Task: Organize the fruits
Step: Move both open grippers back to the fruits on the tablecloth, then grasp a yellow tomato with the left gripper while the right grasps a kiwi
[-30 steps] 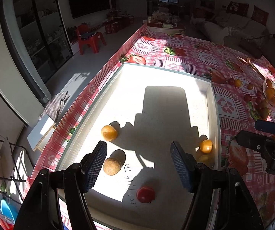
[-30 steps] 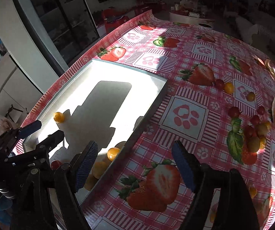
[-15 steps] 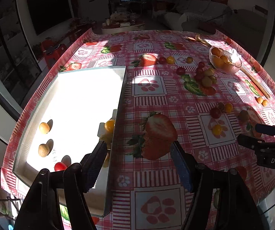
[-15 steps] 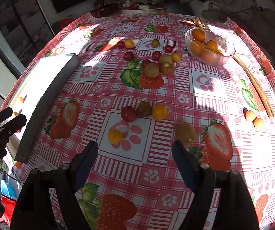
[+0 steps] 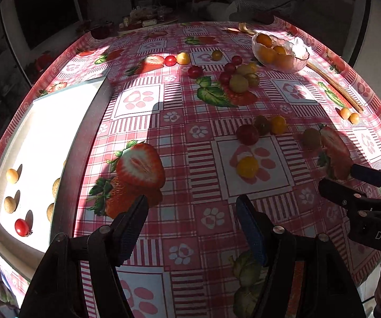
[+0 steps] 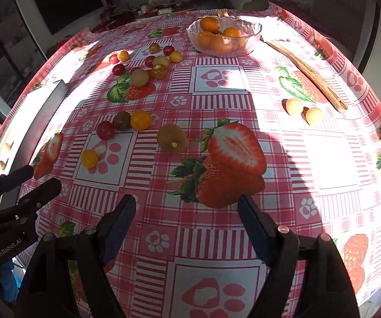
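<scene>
Both my grippers are wide open and hold nothing. My left gripper [image 5: 190, 212] has the yellow tomato [image 5: 247, 166] just ahead, a little to its right. My right gripper [image 6: 186, 212] is near the brown fruit [image 6: 171, 137], which lies ahead, slightly left. The white tray [image 5: 84, 137] waits at the far left.
</scene>
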